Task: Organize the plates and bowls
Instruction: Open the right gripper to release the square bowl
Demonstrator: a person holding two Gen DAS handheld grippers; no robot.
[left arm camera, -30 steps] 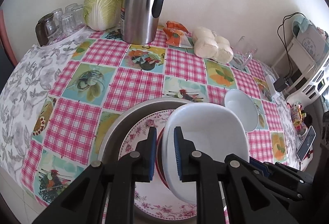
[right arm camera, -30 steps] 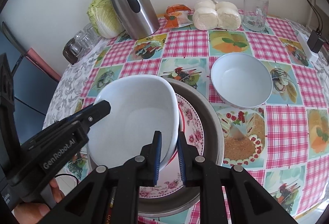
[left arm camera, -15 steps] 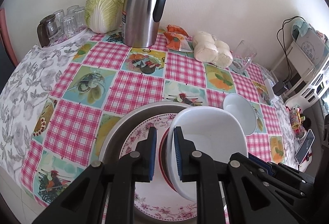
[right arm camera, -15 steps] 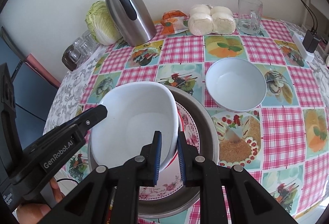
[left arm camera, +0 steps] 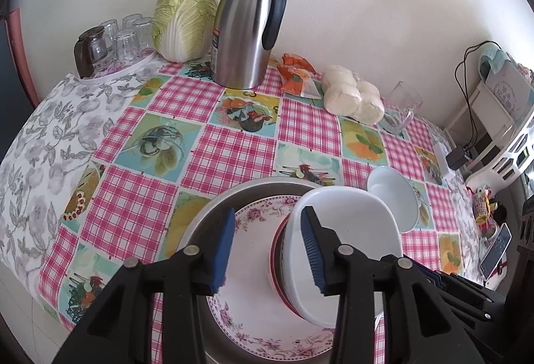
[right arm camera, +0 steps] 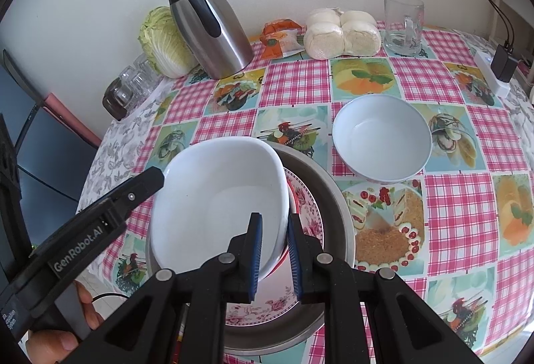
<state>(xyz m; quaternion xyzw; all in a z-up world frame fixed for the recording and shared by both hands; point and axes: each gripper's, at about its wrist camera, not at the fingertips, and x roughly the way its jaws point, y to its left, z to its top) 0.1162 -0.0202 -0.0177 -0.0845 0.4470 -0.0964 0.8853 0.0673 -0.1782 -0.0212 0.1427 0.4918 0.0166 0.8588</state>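
Observation:
A white squarish bowl [right arm camera: 220, 197] sits in a red-rimmed bowl [left arm camera: 277, 250] on a floral plate [left arm camera: 253, 267] inside a metal basin [right arm camera: 337, 213]. My right gripper [right arm camera: 274, 250] is shut on the white bowl's near rim, one pad inside, one outside. My left gripper [left arm camera: 267, 250] is open; its right finger is inside the white bowl [left arm camera: 347, 240], the left finger over the plate, neither clamping. A second white round bowl [right arm camera: 382, 140] stands on the tablecloth to the right of the basin; it also shows in the left wrist view [left arm camera: 393, 193].
At the back stand a steel thermos jug [left arm camera: 247, 33], a cabbage [left arm camera: 183, 16], a tray of glasses [left arm camera: 113, 43], an orange packet [right arm camera: 278, 38], bagged buns [right arm camera: 343, 33] and a glass mug [right arm camera: 402, 25]. A power strip [right arm camera: 490, 71] lies at the right edge.
My left gripper has opened and let go of the white bowl's rim. My right gripper still holds the bowl; both views have drawn back slightly.

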